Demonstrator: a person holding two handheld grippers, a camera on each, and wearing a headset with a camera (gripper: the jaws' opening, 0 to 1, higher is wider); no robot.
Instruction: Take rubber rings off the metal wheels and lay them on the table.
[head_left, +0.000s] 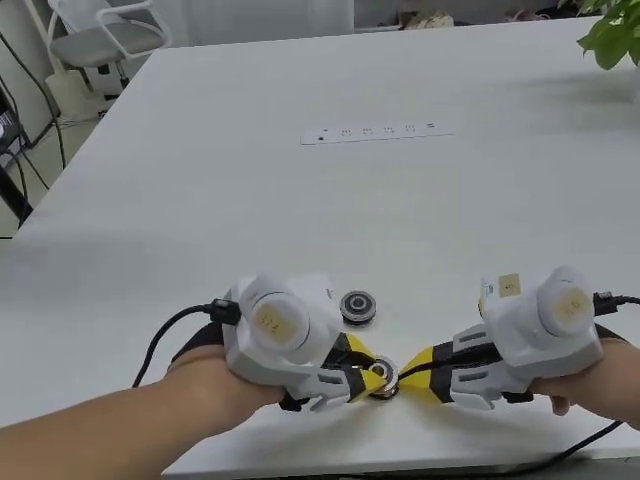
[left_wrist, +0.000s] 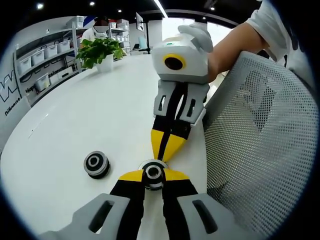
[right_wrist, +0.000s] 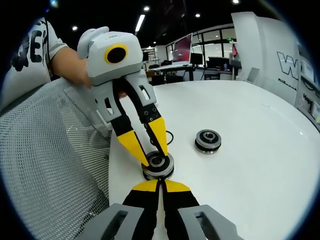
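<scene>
The left gripper (right_wrist: 155, 156) clamps the metal wheel (right_wrist: 158, 166) steady so the right gripper (right_wrist: 160, 186), jaws pressed together, can pry at its rubber ring (right_wrist: 169, 169).

From my seat, the wheel (head_left: 379, 377) sits half hidden under yellow jaws in the head view. I cannot tell whether the right gripper (right_wrist: 160, 184) actually pinches the ring (right_wrist: 171, 165). The plant (head_left: 612, 35) is cut by the top edge.
</scene>
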